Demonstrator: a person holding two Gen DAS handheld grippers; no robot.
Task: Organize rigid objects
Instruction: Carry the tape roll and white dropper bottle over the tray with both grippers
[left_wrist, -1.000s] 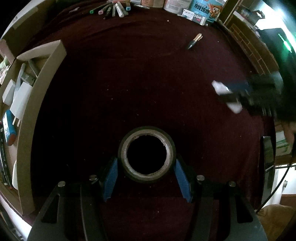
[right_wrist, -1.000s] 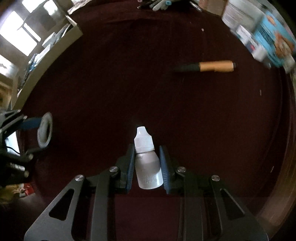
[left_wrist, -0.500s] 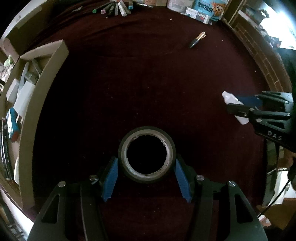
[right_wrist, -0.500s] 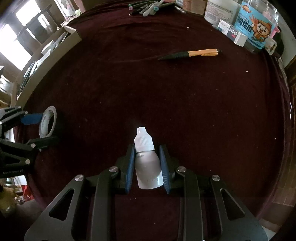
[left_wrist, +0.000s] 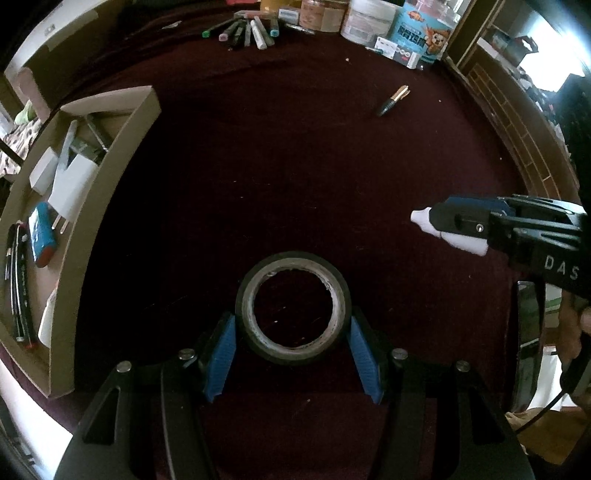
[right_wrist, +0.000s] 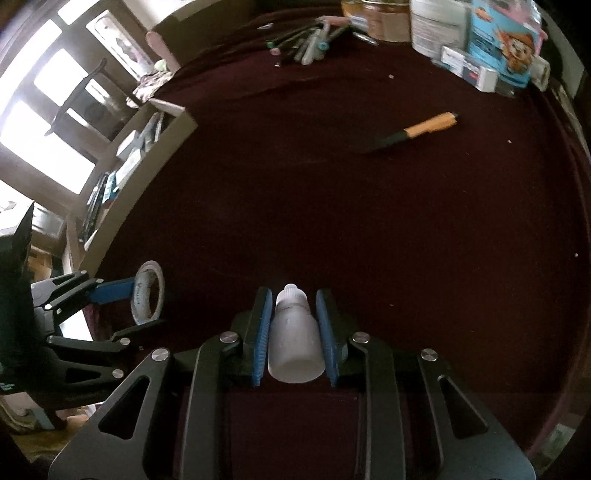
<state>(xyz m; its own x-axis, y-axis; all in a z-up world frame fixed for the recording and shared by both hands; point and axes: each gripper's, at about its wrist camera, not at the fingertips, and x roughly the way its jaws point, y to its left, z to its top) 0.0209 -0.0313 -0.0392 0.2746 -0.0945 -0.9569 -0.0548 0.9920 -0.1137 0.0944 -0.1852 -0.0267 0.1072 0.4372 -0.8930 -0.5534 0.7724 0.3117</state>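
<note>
My left gripper (left_wrist: 291, 326) is shut on a black tape roll (left_wrist: 293, 308) and holds it above the dark red cloth; the roll also shows in the right wrist view (right_wrist: 148, 293). My right gripper (right_wrist: 294, 308) is shut on a small white dropper bottle (right_wrist: 294, 338), tip forward. The right gripper and the bottle also show in the left wrist view (left_wrist: 448, 230), to the right of the tape. A cardboard tray (left_wrist: 110, 177) with chargers and other items lies at the left.
An orange-handled knife (right_wrist: 410, 133) lies on the cloth at the far right. A bunch of markers (left_wrist: 245, 31) and several jars and boxes (left_wrist: 417, 35) line the far edge. The tray also shows in the right wrist view (right_wrist: 144, 162).
Both grippers keep their hold. The right gripper has swung left, so the tray has come into its view. In the left view the right gripper is nearer and lower.
</note>
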